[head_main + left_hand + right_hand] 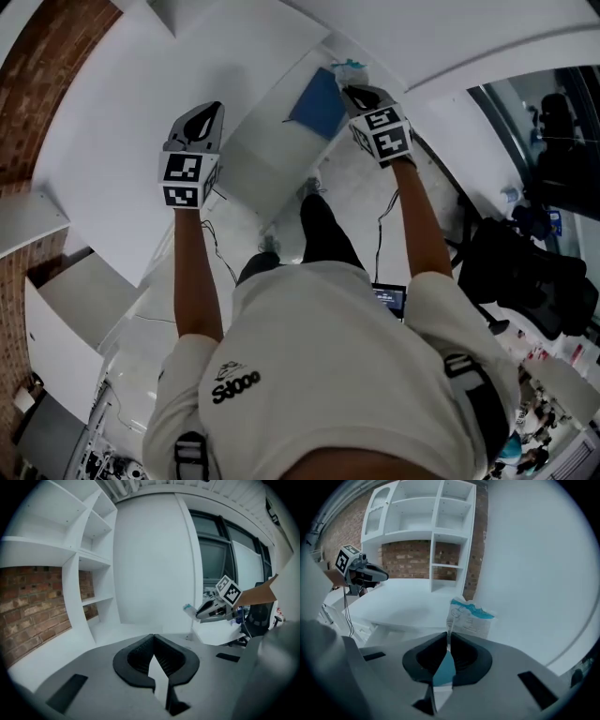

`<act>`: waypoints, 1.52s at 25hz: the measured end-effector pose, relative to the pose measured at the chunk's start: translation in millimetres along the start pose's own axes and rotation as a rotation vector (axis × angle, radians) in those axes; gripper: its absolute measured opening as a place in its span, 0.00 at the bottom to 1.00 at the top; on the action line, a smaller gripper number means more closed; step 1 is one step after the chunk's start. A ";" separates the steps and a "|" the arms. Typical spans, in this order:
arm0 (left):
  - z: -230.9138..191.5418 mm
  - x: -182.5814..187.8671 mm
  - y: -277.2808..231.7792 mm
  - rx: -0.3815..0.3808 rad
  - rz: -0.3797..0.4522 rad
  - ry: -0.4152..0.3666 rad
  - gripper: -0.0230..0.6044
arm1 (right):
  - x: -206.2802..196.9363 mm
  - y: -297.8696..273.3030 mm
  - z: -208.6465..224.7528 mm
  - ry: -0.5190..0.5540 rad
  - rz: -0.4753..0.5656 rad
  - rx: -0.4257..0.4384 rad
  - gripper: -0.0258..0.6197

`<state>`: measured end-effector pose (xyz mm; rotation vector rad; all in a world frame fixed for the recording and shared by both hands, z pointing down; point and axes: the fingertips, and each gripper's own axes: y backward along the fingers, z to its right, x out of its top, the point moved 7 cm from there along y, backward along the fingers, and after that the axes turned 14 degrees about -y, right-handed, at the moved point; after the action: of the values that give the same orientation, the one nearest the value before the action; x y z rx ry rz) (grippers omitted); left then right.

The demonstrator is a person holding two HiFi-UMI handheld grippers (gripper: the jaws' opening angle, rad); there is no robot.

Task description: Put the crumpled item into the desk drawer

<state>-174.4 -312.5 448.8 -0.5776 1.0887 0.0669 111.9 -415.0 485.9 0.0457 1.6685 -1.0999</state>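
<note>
The crumpled item is a white packet with a teal top edge (pixel 469 617). My right gripper (pixel 448 635) is shut on its lower edge and holds it upright. In the head view the packet (pixel 351 69) sticks out past the right gripper (pixel 357 92), above a blue surface (pixel 318 104) at the white desk's edge; whether this is the drawer's inside I cannot tell. My left gripper (pixel 201 120) hangs over the white desk top (pixel 112 112), off to the left. Its jaws (pixel 153 637) meet at the tips with nothing between them. From the left gripper view the right gripper (pixel 213 610) and packet (pixel 188 608) show at mid right.
White shelving (pixel 433 513) on a brick wall (pixel 410 559) stands behind the desk. A white wall panel (pixel 150 559) rises beside it. Black office chairs and bags (pixel 525 272) crowd the right side. Cables (pixel 217 248) trail down to the floor.
</note>
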 end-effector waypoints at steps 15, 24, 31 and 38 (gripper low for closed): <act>-15.2 -50.7 -83.5 0.071 -0.169 0.129 0.05 | -60.1 -197.2 50.4 0.291 -0.410 0.159 0.06; -19.2 -73.4 -90.1 0.099 -0.232 0.159 0.05 | -74.8 -266.8 51.2 0.308 -0.480 0.164 0.06; -16.1 -84.2 -92.4 0.089 -0.251 0.156 0.05 | -87.1 -286.6 54.7 0.289 -0.487 0.165 0.06; -16.1 -88.9 -88.4 0.072 -0.231 0.152 0.05 | -83.1 -285.8 57.6 0.214 -0.464 0.142 0.13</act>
<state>-201.0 -375.3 555.2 -0.6479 1.1594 -0.2199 38.2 -577.4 731.0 -0.1446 1.8393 -1.6083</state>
